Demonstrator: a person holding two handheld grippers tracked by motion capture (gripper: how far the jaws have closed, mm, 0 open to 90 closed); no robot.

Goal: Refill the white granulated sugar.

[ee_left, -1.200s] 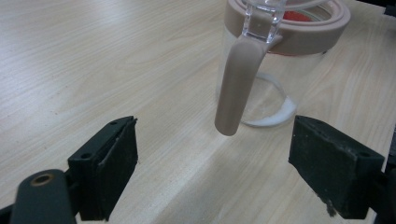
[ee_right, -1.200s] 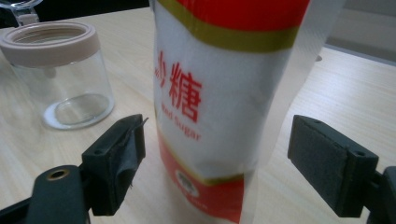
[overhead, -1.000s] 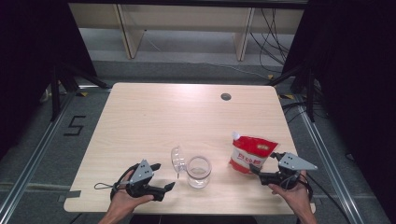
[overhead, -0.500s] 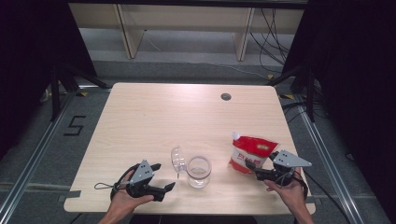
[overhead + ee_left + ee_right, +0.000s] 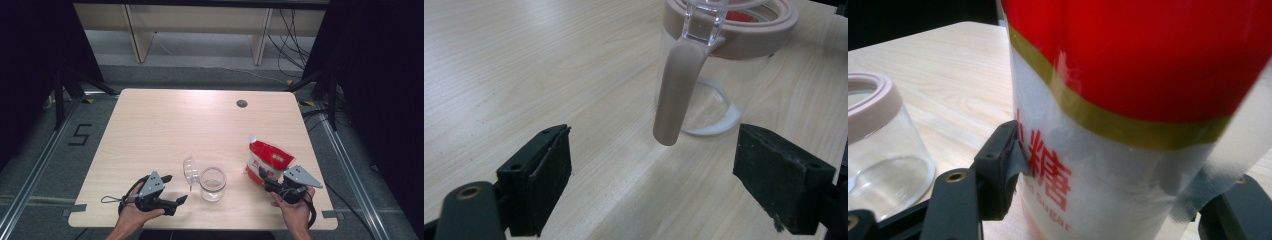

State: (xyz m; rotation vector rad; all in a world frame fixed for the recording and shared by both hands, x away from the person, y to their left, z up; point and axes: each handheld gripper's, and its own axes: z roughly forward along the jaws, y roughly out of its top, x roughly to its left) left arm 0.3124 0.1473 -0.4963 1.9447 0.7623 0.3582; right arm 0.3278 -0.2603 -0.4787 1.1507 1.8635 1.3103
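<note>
A red and clear sugar bag [image 5: 267,159] stands at the table's right front. My right gripper [image 5: 266,181] has its jaws around the bag's lower end. They have just been closing, and in the right gripper view the pads dent the sugar bag [image 5: 1128,75] from both sides. A clear glass jar [image 5: 212,184] with a pink rim stands at the front middle, its lid [image 5: 190,170] swung open to the left. My left gripper [image 5: 176,188] lies open left of the jar. In the left gripper view, the left gripper [image 5: 654,180] faces the jar [image 5: 724,65] and its hanging clasp [image 5: 676,90].
The light wooden table [image 5: 175,125] has a small dark cable hole [image 5: 242,103] near its far edge. Black curtains stand on both sides and a shelf unit behind. The jar [image 5: 878,150] sits close to the left of the bag.
My right gripper has slid in towards the sugar bag and its jaws have closed around the bag's lower part. The left gripper, jar and lid have stayed put.
</note>
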